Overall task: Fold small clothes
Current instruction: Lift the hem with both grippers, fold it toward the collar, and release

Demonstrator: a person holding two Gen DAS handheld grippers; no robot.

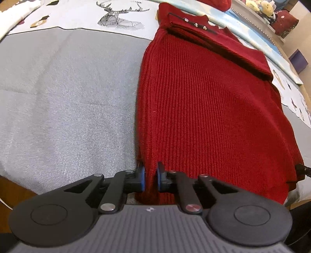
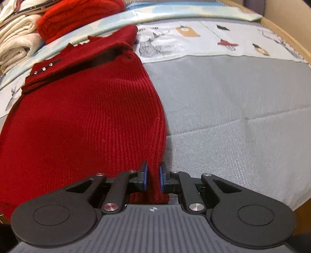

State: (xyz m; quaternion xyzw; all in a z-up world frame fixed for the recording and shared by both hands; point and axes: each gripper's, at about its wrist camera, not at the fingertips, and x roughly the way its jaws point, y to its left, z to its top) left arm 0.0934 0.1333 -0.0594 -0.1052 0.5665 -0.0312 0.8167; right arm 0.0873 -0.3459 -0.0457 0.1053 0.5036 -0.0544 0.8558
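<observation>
A dark red ribbed knit sweater (image 1: pixel 210 101) lies lengthwise on a grey cloth-covered surface, its sides folded in, with small metal buttons near the far collar. My left gripper (image 1: pixel 151 178) is shut on the sweater's near left hem corner. In the right wrist view the same sweater (image 2: pixel 83 116) fills the left half. My right gripper (image 2: pixel 153 178) is shut on its near right hem corner. The hem hangs between the blue pads (image 2: pixel 144 178) in both views.
A grey cloth (image 1: pixel 64 101) covers the table, with a printed deer-pattern sheet (image 1: pixel 116 17) beyond it. Folded white towels (image 2: pixel 15 44) and a bright red knit (image 2: pixel 77 15) are stacked at the back. Plush toys (image 1: pixel 260 7) sit far right. A wooden edge (image 2: pixel 287 39) borders the right.
</observation>
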